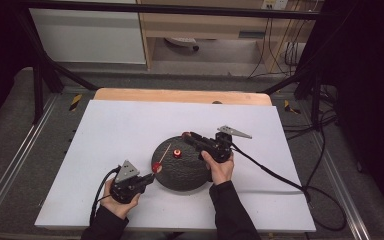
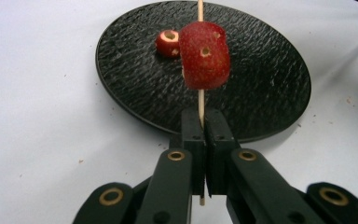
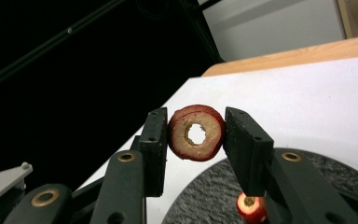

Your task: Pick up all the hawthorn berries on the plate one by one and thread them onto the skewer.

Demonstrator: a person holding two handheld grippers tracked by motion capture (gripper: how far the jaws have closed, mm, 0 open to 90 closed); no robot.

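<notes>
A thin wooden skewer is clamped in my left gripper, which is shut on its lower end. One red cored fruit is threaded on it, hanging over the near-left rim of the black round plate. A smaller red cored fruit lies on the plate. From above, my left gripper sits at the plate's near-left edge. The skewer slants up and right. My right gripper is shut on a red ring-shaped fruit slice, held above the plate's far edge.
The plate rests near the middle of a white sheet on a wooden table. Black cables trail off to the right from my right gripper. A dark metal frame and shelving stand beyond the table.
</notes>
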